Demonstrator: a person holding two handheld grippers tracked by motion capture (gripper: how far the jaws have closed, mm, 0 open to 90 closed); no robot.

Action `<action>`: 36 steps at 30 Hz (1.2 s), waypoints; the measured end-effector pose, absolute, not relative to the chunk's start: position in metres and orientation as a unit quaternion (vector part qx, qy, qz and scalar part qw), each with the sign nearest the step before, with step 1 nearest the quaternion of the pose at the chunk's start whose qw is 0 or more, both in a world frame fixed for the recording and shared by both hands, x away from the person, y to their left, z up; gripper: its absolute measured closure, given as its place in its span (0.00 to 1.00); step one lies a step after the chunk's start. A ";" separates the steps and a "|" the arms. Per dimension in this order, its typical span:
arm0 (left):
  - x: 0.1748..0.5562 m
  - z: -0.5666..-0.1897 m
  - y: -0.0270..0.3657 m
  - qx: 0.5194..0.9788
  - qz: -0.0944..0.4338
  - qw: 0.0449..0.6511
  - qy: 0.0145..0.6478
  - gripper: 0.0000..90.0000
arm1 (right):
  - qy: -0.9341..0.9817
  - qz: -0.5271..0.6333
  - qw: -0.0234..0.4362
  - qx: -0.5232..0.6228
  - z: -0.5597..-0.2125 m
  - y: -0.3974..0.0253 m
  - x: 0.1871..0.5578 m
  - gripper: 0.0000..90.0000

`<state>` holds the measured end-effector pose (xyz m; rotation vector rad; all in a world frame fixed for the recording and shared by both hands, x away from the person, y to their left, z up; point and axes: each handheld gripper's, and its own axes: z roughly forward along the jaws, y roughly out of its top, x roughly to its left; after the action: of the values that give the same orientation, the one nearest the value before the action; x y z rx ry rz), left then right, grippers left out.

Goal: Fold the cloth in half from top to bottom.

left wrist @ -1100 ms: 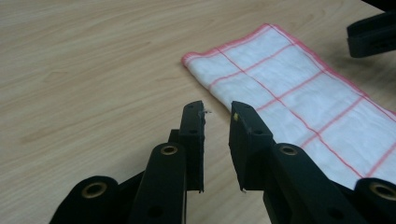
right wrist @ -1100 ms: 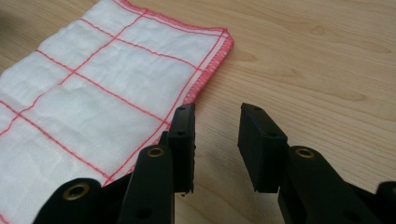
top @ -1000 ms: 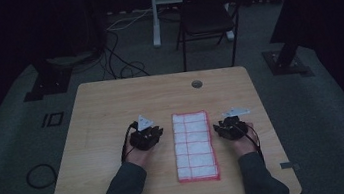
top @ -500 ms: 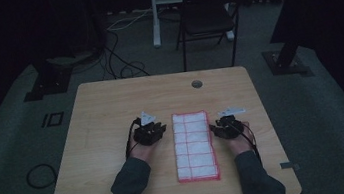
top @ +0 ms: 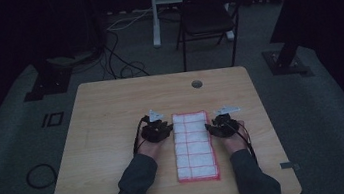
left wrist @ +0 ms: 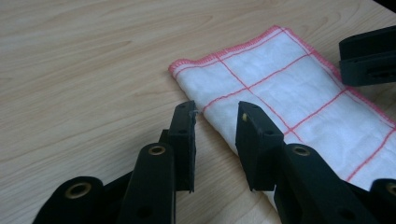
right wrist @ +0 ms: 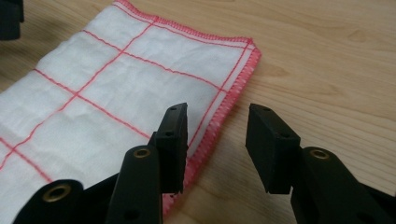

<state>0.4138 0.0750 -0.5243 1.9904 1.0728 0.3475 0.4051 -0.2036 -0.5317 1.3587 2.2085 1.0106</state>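
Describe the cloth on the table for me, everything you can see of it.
The cloth is white with a red grid and red stitched edging, looks like soft woven cotton. It lies flat on the wooden table as a long folded strip running away from the person. The left gripper straddles its left edge with open jaws; the right gripper straddles its right edge, also open. Neither has pinched it.
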 end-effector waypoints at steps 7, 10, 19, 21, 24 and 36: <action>0.417 -0.527 0.064 0.792 0.133 0.415 0.428 0.74 | 0.779 0.360 0.175 0.483 -0.534 -0.196 0.412 0.65; 0.419 -0.530 0.060 0.793 0.130 0.410 0.432 0.73 | 0.778 0.361 0.176 0.484 -0.532 -0.193 0.416 0.65; 0.424 -0.538 0.052 0.794 0.132 0.394 0.445 0.70 | 0.776 0.346 0.185 0.495 -0.536 -0.187 0.428 0.61; 0.426 -0.540 0.052 0.793 0.132 0.391 0.448 0.69 | 0.776 0.341 0.185 0.497 -0.537 -0.186 0.430 0.60; 0.427 -0.541 0.051 0.793 0.131 0.386 0.453 0.69 | 0.776 0.340 0.185 0.498 -0.538 -0.186 0.432 0.58; 0.430 -0.542 0.047 0.786 0.129 0.386 0.465 0.70 | 0.793 0.331 0.162 0.485 -0.535 -0.181 0.439 0.72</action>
<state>0.4302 0.0473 -0.5415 2.0024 1.1853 0.3274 0.4385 -0.1812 -0.5354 1.3857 2.2636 0.9445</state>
